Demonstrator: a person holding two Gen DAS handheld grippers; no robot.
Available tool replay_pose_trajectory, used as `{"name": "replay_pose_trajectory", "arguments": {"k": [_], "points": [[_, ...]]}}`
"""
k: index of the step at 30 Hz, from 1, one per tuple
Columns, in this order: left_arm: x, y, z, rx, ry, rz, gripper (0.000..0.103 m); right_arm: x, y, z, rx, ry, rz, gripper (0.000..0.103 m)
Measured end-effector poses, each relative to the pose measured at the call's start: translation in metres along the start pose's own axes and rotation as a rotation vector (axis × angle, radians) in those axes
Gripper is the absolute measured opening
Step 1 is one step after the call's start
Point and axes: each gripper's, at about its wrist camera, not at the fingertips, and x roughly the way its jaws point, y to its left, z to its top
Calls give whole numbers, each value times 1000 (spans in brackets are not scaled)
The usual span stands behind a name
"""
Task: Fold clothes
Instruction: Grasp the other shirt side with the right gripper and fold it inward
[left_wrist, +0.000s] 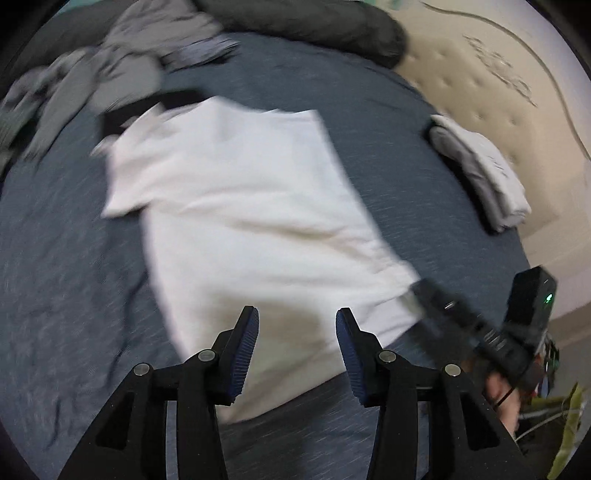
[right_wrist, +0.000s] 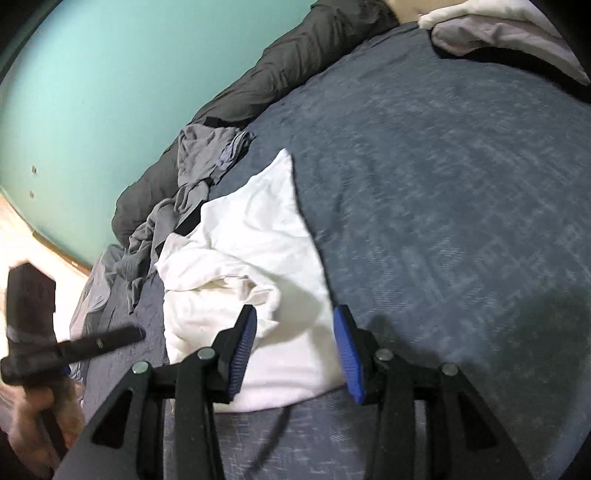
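A white shirt (left_wrist: 251, 206) lies spread on the blue bedspread (left_wrist: 74, 258), blurred by motion. My left gripper (left_wrist: 297, 317) hovers open over the shirt's near hem, with nothing between its blue pads (left_wrist: 245, 350). The right gripper (left_wrist: 424, 291) comes in from the right, its tip at the shirt's near corner. In the right wrist view the white shirt (right_wrist: 251, 258) looks rumpled at its left side. My right gripper (right_wrist: 295, 317) is open above the shirt's near edge, holding nothing. The left gripper (right_wrist: 133, 334) shows side-on at the far left, held by a hand (right_wrist: 37, 424).
A folded stack of pale clothes (left_wrist: 480, 173) sits at the bedspread's right edge. A heap of grey clothes (left_wrist: 110, 62) lies at the back left beside a dark rolled duvet (left_wrist: 314, 22). A beige tufted surface (left_wrist: 498, 74) lies beyond. A teal wall (right_wrist: 92, 92) borders the bed.
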Motion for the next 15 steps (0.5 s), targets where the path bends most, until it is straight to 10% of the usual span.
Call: {"name": "replay_pose_trajectory", "arguments": {"k": [10,15], "points": [[11,59,-41,-126,8,9,47,36,20,4,-38,67,15,53],[18,65,-45,-159,16,-29,47,42,15,1,-47,77,-18,8]]}}
